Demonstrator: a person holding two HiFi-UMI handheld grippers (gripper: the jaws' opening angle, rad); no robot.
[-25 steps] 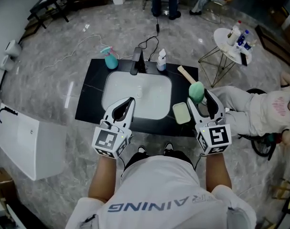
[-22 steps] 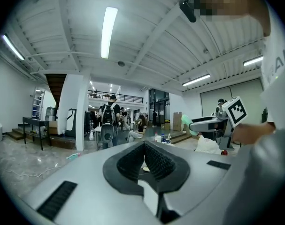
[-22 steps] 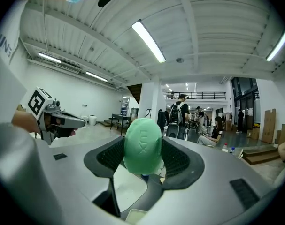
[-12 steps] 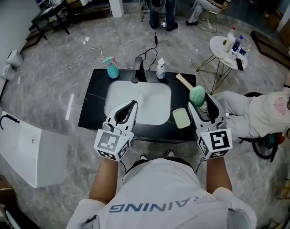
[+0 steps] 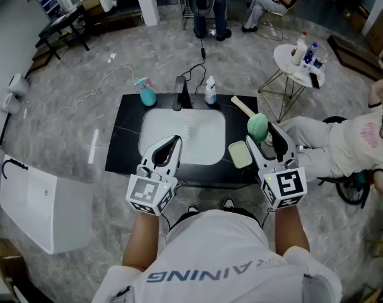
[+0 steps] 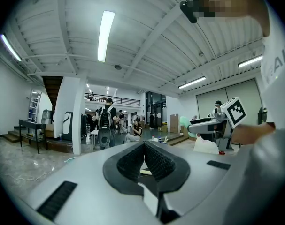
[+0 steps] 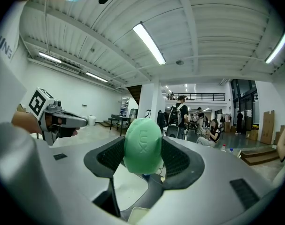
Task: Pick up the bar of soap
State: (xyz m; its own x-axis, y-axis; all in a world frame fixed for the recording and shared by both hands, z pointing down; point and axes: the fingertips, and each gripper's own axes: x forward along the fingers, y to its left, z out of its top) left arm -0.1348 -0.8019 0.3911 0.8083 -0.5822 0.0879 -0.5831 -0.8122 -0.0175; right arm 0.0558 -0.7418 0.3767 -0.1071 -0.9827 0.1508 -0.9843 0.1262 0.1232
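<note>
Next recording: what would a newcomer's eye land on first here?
The green bar of soap stands out first, clamped between the jaws of the right gripper and held above the right end of the black counter. Below it an empty pale green dish sits beside the white basin. The left gripper hangs shut and empty over the basin's near edge.

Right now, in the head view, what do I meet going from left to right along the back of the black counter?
teal spray bottle → black faucet → white bottle → wooden handle. The bar of soap in the right gripper overlaps the handle, so it is left out.
</note>
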